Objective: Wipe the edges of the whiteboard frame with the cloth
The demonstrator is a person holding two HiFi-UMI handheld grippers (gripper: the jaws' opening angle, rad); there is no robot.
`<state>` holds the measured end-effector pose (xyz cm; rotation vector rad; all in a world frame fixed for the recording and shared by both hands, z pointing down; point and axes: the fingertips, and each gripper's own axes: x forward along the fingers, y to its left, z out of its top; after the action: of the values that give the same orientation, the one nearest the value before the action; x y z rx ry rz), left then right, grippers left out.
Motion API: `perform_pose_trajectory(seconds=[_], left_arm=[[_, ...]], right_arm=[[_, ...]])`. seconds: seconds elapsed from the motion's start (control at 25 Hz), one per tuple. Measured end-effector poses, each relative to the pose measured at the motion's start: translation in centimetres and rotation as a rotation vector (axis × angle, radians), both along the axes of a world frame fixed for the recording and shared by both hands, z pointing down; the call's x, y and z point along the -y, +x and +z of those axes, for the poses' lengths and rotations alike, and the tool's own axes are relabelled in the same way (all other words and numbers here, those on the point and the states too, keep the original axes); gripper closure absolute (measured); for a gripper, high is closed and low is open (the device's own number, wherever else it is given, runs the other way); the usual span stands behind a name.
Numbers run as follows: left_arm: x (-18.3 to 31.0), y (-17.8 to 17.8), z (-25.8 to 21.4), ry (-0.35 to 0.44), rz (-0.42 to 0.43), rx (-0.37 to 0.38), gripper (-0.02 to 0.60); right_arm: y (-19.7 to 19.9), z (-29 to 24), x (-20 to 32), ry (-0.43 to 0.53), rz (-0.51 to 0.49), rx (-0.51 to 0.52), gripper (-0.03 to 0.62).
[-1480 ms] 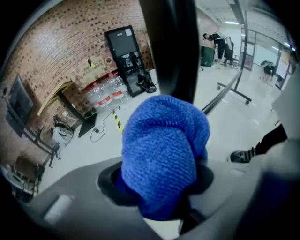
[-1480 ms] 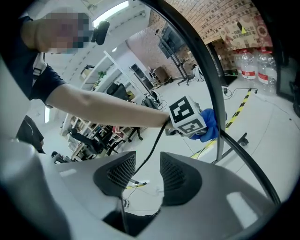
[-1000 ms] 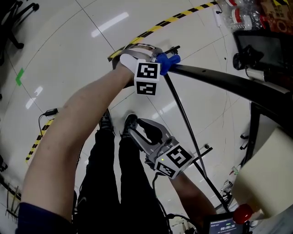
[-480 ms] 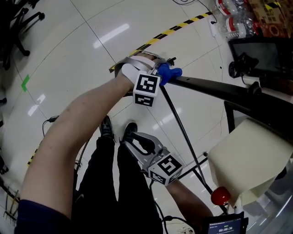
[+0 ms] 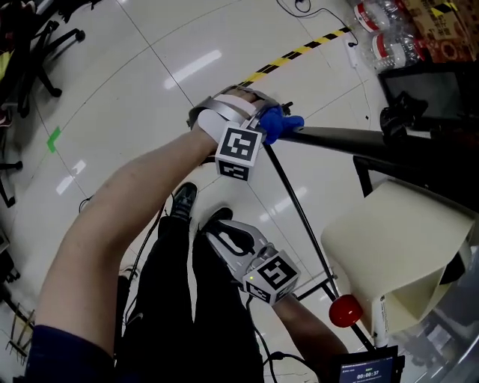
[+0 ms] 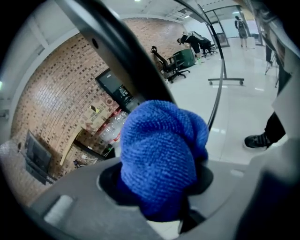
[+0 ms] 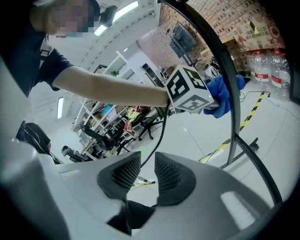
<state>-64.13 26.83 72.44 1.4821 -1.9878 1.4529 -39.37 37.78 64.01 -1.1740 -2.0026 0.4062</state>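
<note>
My left gripper (image 5: pixel 269 120) is shut on a bunched blue cloth (image 5: pixel 284 123). The cloth is pressed against the near end of the black whiteboard frame edge (image 5: pixel 352 140). In the left gripper view the cloth (image 6: pixel 159 150) fills the jaws and the dark frame bar (image 6: pixel 117 51) runs up just behind it. My right gripper (image 5: pixel 218 230) hangs lower, above the person's legs and apart from the frame. Its jaws have just been closing; a narrow gap remains between the ribbed pads (image 7: pixel 125 174) and nothing is in it. The right gripper view shows the cloth (image 7: pixel 226 96) against the frame bar (image 7: pixel 224 56).
A thin black stand rod (image 5: pixel 299 217) slants down from the frame end. A beige boxy shade (image 5: pixel 397 254) and a red knob (image 5: pixel 344 310) sit at lower right. Yellow-black floor tape (image 5: pixel 299 46), water bottles (image 5: pixel 382 22) and office chairs (image 5: pixel 37 30) lie farther off.
The left gripper has risen a little and rolled, the cloth still at the frame's end. The right gripper has shifted slightly. The head view has swung, bringing the beige shade further in.
</note>
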Motion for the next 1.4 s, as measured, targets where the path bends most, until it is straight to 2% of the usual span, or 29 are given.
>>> perform_pose_trajectory(seconds=[0.28, 0.72, 0.96, 1.4], left_arm=[[0.6, 0.2, -1.8, 0.047, 0.049, -0.001, 0.373], [0.8, 0.4, -4.7, 0.086, 0.077, 0.009, 0.373], [1.0, 0.8, -6.7, 0.102, 0.071, 0.001, 0.371], [1.0, 0.9, -12.4, 0.125, 0.086, 0.023, 0.371]], right_arm=[[0.1, 0.5, 0.9, 0.037, 0.070, -0.047, 0.514], [-0.1, -1.0, -1.0, 0.062, 0.040, -0.030, 0.514], [1.3, -2.3, -1.2, 0.088, 0.007, -0.032, 0.514], [0.5, -6.9, -1.6, 0.129, -0.018, 0.019, 0.514]])
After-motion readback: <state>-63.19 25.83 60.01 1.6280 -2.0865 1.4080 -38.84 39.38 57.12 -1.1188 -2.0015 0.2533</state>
